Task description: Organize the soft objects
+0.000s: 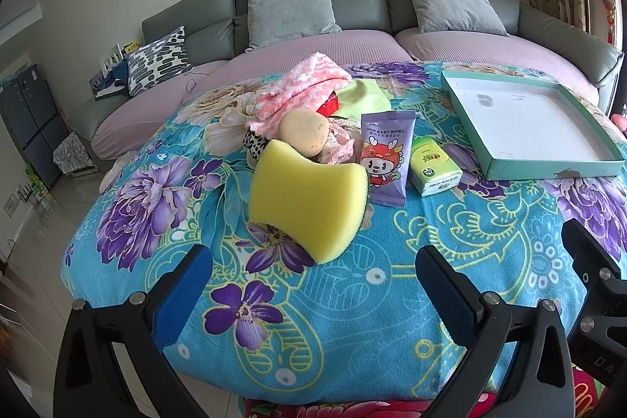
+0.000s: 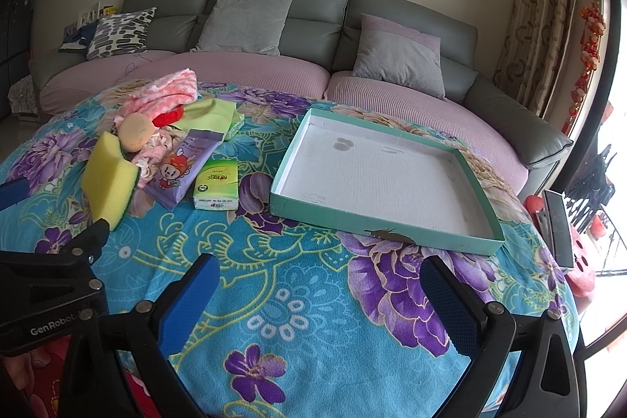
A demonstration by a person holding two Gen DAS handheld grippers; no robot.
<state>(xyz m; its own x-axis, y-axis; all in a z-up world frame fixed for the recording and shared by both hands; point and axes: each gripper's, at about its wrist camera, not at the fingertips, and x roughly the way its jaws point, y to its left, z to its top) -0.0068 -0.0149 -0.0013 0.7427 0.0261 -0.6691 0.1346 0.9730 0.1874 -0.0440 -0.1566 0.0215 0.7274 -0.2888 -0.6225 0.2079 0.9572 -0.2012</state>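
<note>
Soft items sit clustered at the left part of the floral blanket (image 2: 298, 300), apparently staged as a pile for sorting: yellow sponge (image 1: 307, 198) propped at the front, leaning against the heap behind it, with a beige foam ball (image 1: 303, 136) resting on crumpled pale pink cloth just behind. Pink fuzzy towel (image 1: 301, 85) lies at the back of the pile, partly covering a red item (image 1: 329, 104); a light green cloth (image 1: 362, 98) lies beside it. Baby wipes pack (image 1: 386, 159) leans against the pile, and a green tissue pack (image 1: 433, 165) lies flat just beside it. The shallow teal-rimmed tray (image 2: 376, 218) sits to the right, apart from the pile and holding nothing, so it is likely the destination. Left gripper (image 1: 313, 285) is held low over the blanket, jaws spread wide and holding nothing, aimed at the sponge, which lies just ahead of the fingertips. Judgement: sponge is the nearest candidate for the first pick. Right gripper (image 2: 319, 300) is likewise spread wide and unloaded, hovering over bare blanket near the tray's front edge, probably parked clear of the left side's working area. No item is in the tray yet; sorting appears to be at its start. The sponge's tilt may let it topple on contact.
</note>
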